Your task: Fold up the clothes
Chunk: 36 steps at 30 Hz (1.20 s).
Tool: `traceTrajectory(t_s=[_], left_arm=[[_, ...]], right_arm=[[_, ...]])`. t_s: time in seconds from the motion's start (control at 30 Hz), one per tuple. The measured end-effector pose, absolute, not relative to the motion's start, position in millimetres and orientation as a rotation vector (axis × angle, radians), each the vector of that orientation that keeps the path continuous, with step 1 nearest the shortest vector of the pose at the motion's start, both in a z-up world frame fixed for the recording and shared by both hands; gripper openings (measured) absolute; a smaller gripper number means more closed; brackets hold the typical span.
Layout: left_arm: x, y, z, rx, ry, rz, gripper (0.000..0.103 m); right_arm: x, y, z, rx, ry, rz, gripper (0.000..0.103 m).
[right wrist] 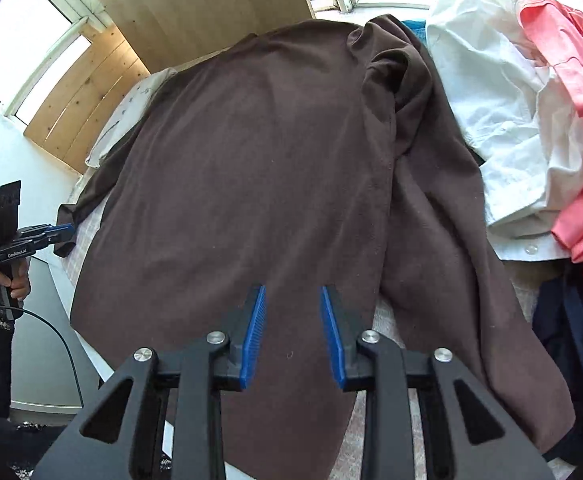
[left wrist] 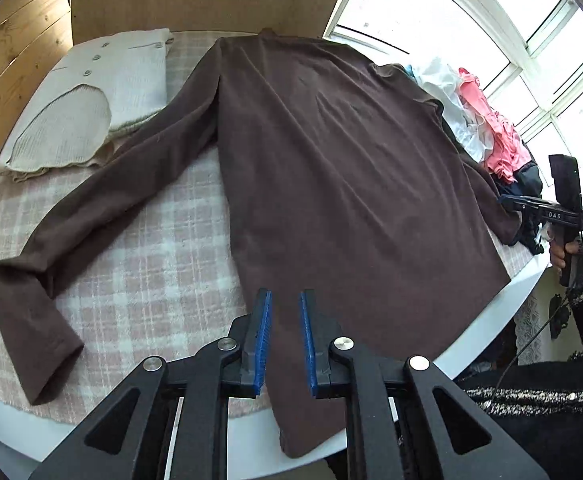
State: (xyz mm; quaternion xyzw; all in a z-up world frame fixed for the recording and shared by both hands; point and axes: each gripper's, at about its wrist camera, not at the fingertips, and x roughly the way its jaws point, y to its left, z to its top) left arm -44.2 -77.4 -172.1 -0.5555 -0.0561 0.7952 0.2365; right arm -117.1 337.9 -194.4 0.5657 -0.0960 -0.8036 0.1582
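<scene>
A brown long-sleeved shirt (left wrist: 331,180) lies spread flat on a pink and white checked cloth (left wrist: 151,260) over a round white table (left wrist: 487,316). One sleeve (left wrist: 71,240) stretches out toward the lower left. In the right wrist view the other sleeve (right wrist: 431,200) lies bunched along the shirt's (right wrist: 251,180) right side. My left gripper (left wrist: 285,294) hovers over the shirt's lower part, open by a narrow gap, holding nothing. My right gripper (right wrist: 293,290) is open a little wider above the shirt's body, also holding nothing. Each gripper shows at the edge of the other's view, the right gripper (left wrist: 505,200) and the left gripper (right wrist: 65,230), held by a hand.
A folded cream cardigan (left wrist: 91,92) lies at the back left of the table. A pile of white (right wrist: 503,120), pink (right wrist: 571,120) and navy (right wrist: 571,320) clothes sits beside the shirt's right side. A wooden board and windows stand behind the table. The person's dark sleeve is at lower right.
</scene>
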Motion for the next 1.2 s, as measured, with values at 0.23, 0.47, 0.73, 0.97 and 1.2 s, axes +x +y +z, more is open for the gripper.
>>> traceTrajectory(t_s=[0.23, 0.47, 0.73, 0.97, 1.2], left_arm=[[-82, -69, -222, -1.737, 0.062, 2.251, 0.011], [-128, -88, -173, -1.536, 0.423, 2.486, 0.049], [-173, -94, -216, -1.666, 0.539, 2.297, 0.003], [-187, -151, -162, -1.542, 0.381, 2.414, 0.002], [-212, -203, -171, -1.562, 0.306, 2.445, 0.002]], right_arm=[[-121, 362, -204, 1.731, -0.256, -2.279, 0.023], [-142, 318, -182, 1.599, -0.326, -2.235, 0.037], [-162, 272, -196, 1.660, -0.214, -2.272, 0.037], [-167, 282, -223, 1.823, -0.211, -2.343, 0.037], [-172, 272, -222, 1.894, -0.171, -2.357, 0.037]])
